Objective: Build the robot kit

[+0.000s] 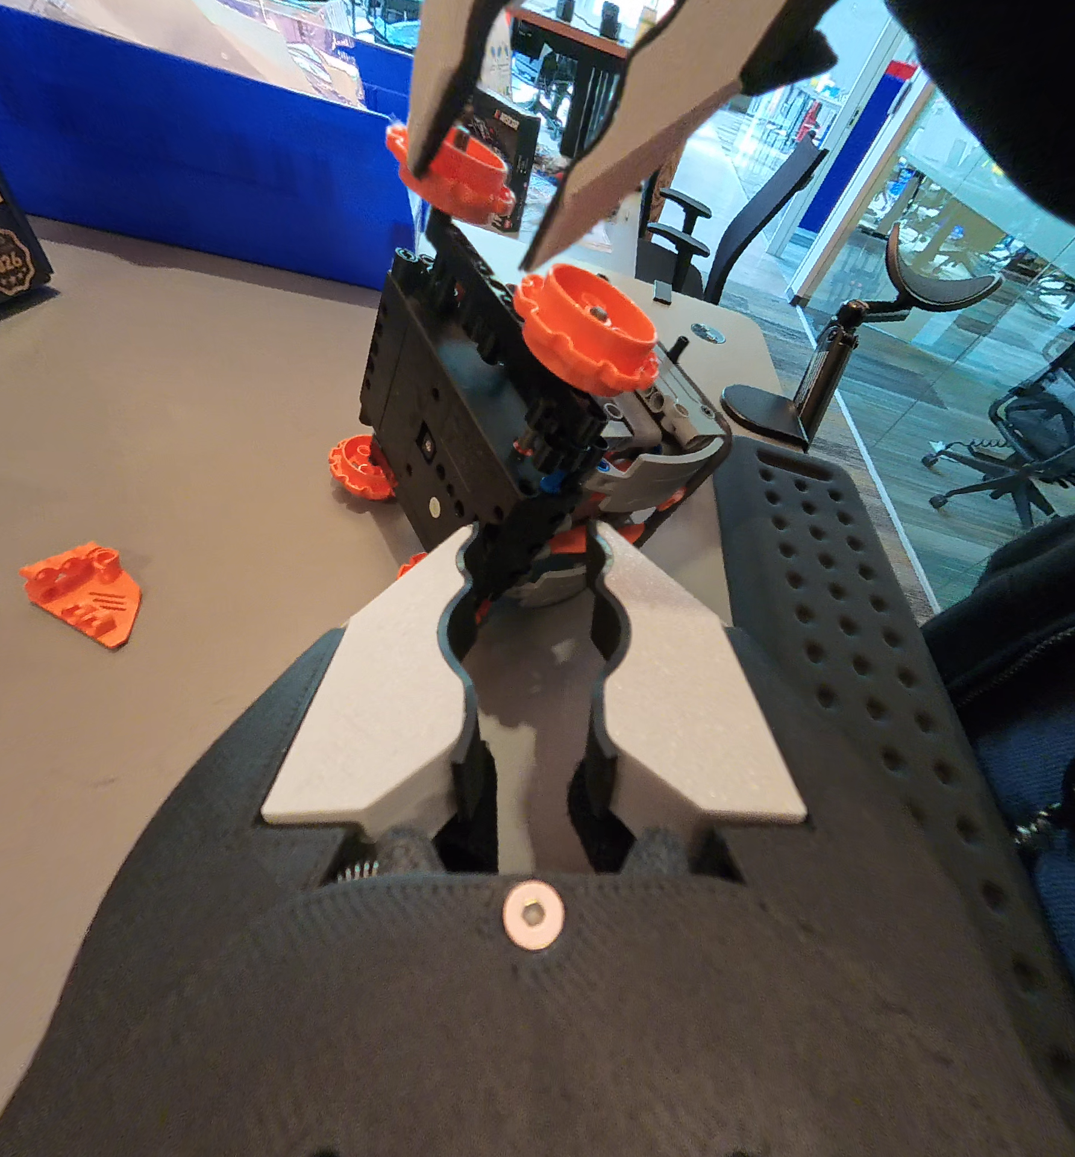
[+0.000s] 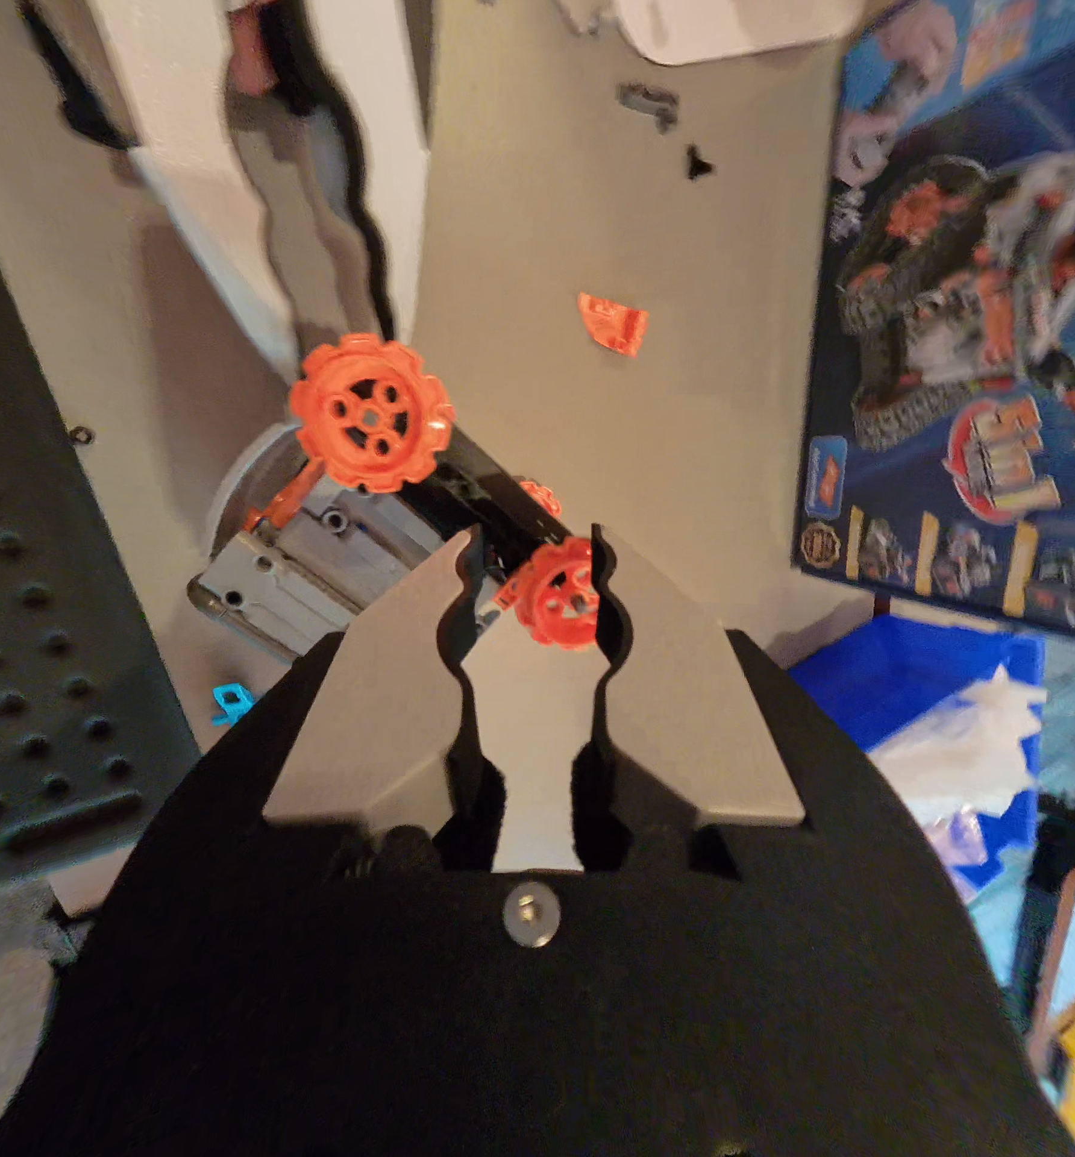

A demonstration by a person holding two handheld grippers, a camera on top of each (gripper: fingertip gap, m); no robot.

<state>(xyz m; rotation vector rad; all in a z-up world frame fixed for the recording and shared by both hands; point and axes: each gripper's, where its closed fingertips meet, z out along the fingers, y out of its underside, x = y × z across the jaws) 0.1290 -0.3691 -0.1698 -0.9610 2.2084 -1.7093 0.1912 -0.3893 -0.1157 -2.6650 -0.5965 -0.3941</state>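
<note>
Two grippers meet at one toy vehicle of black and grey bricks, tilted up off the grey table. The left gripper pinches the vehicle's lower end between nearly closed fingers. The right gripper, fingers partly apart, has an orange wheel between its tips; whether it squeezes is unclear. A loose orange panel lies toward the table's left edge.

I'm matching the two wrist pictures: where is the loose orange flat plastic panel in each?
Left wrist view: the loose orange flat plastic panel lies mid-left on the grey table.
Right wrist view: upper centre, right of the midline.
Shared landmark: the black-and-grey brick model with orange toothed wheels.
</note>
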